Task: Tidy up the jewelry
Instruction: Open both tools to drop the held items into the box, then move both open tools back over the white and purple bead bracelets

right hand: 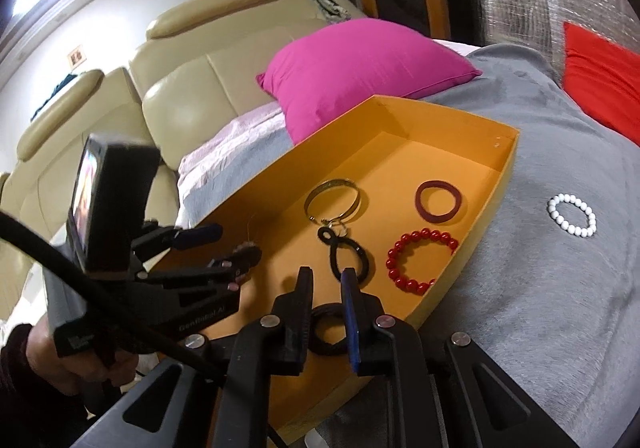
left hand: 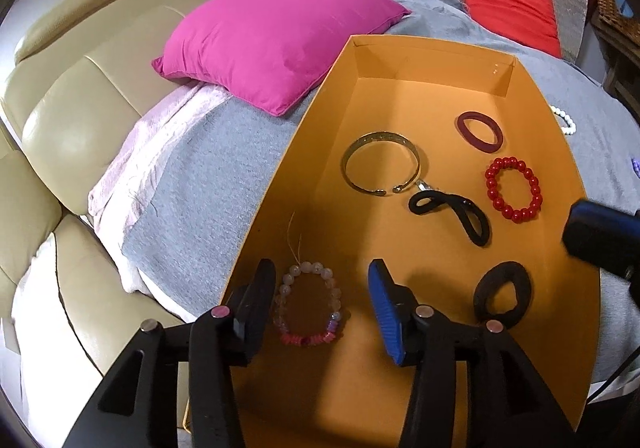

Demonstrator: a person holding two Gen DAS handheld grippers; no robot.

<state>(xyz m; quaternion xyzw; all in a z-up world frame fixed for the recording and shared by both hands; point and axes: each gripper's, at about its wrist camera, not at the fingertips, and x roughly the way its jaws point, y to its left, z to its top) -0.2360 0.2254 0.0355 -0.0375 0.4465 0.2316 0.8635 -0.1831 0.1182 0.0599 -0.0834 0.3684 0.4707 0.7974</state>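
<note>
Your left fingers (left hand: pixel 322 298) stand spread around the pale bead bracelet (left hand: pixel 308 306), not touching it, near the orange tray's (left hand: pixel 280 183) left wall. Your right fingers (right hand: pixel 327 302) are nearly together, empty, tilted down above a black hair tie (right hand: pixel 326 332). A white bracelet (right hand: pixel 572 215) lies outside on the grey blanket (right hand: pixel 540 288).

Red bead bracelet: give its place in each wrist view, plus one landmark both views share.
Left wrist view: red bead bracelet lies in the orange box, right of centre, near the right wall.
Right wrist view: red bead bracelet lies in the same box, centre-right, against its near-right wall.
Shared landmark: the dark red ring just beyond it.
</note>
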